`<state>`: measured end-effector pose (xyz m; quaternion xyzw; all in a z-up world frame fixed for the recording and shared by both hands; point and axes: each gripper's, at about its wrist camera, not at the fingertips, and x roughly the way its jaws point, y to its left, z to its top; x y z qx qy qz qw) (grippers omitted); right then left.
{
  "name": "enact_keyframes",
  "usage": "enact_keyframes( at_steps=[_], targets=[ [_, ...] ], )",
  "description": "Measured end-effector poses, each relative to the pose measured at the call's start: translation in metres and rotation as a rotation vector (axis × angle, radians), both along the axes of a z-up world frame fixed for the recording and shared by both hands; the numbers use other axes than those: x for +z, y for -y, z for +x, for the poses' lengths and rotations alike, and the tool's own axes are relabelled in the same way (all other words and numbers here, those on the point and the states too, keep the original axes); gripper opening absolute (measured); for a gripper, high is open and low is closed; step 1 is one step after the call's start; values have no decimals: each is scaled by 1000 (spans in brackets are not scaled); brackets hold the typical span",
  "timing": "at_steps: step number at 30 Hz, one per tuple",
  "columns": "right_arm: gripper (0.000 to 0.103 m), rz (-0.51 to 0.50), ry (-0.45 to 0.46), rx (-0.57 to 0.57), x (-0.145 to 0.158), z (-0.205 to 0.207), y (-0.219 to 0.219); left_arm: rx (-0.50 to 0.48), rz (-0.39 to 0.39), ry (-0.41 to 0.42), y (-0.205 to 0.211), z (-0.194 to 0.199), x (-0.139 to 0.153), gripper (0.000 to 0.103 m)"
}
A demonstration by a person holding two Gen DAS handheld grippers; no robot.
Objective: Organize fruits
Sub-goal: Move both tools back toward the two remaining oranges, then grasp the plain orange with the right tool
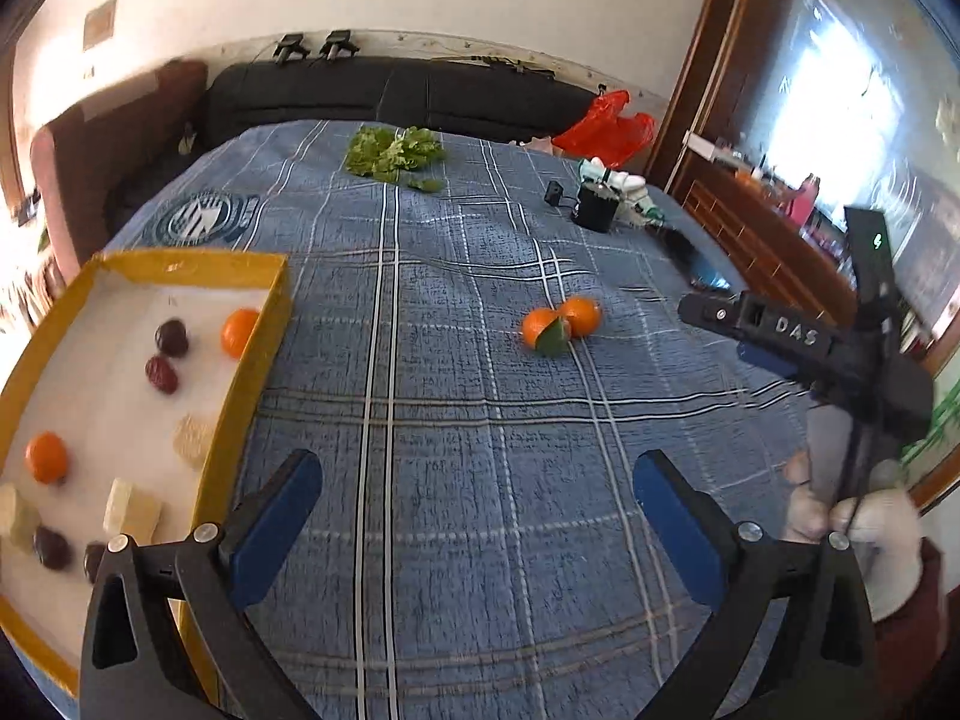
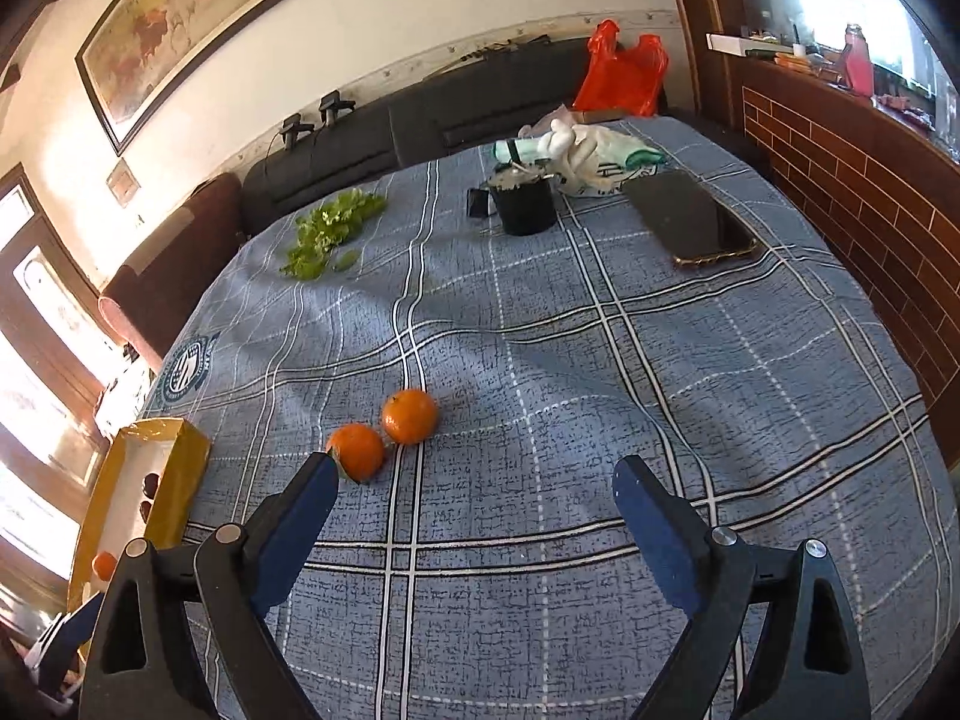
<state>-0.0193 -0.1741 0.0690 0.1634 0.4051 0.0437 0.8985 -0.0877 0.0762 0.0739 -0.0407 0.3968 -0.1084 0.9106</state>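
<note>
Two oranges lie touching on the blue plaid cloth: one with a green leaf (image 1: 542,329) (image 2: 356,451) and one plain (image 1: 581,315) (image 2: 410,416). A yellow-rimmed box (image 1: 264,336) (image 2: 174,468) at the left holds two oranges (image 1: 239,331) (image 1: 46,456), dark red fruits (image 1: 171,337) and pale blocks (image 1: 132,510). My left gripper (image 1: 477,480) is open and empty over the cloth beside the box. My right gripper (image 2: 474,486) is open and empty, its left fingertip (image 2: 318,480) just in front of the leafed orange; it also shows in the left wrist view (image 1: 780,330).
Green lettuce (image 1: 393,153) (image 2: 330,231) lies at the far side. A black cup (image 1: 594,207) (image 2: 525,204), a small black device (image 2: 478,202), a phone (image 2: 696,219), white cloth (image 2: 591,159) and a red bag (image 1: 606,126) (image 2: 624,69) are at the far right. A dark sofa (image 1: 390,90) lines the wall.
</note>
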Motion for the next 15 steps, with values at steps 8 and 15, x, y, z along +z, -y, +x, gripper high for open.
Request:
enact_keyframes(
  at_steps=[8,15],
  targets=[
    [95,32,-27,6,-19,22,-1,-30,95,-14,30,47,-30,103],
    [95,37,-61,68,-27,42,-12,9,55,-69,16,75,-48,103]
  ],
)
